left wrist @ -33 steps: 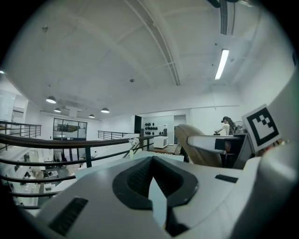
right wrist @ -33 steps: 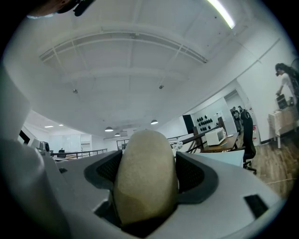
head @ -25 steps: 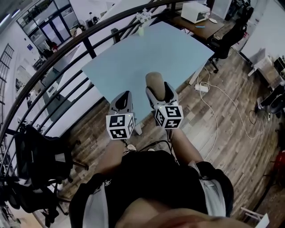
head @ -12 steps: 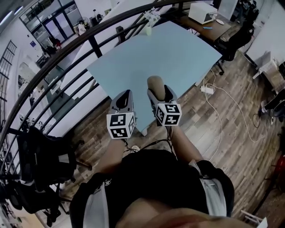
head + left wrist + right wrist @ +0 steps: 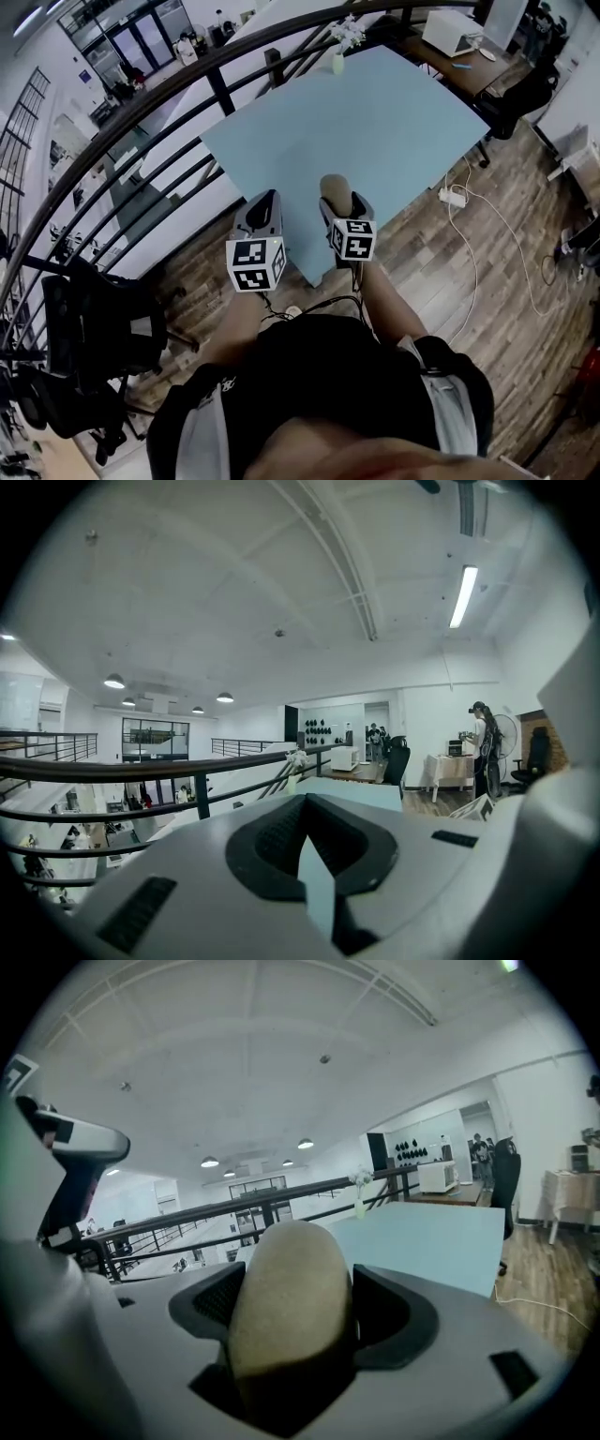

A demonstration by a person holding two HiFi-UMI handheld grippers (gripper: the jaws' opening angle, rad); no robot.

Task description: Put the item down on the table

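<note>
A tan, potato-like item (image 5: 332,185) stands up between the jaws of my right gripper (image 5: 338,200), which is shut on it. In the right gripper view the item (image 5: 286,1297) fills the gap between the dark pads (image 5: 211,1302). My left gripper (image 5: 264,202) hangs beside it on the left, shut with nothing in it; only a thin sliver shows between its jaws in the left gripper view (image 5: 309,855). Both grippers hover over the near corner of the light blue table (image 5: 375,112), above its surface.
A small vase of white flowers (image 5: 339,58) stands at the table's far edge by the black railing (image 5: 225,94). A desk with a white box (image 5: 459,33) lies beyond. A power strip and cables (image 5: 453,196) lie on the wood floor at right; black chairs (image 5: 94,328) stand at left.
The table has come nearer in the head view, and both grippers now reach over its near corner. The right gripper has moved forward, still shut on the item.
</note>
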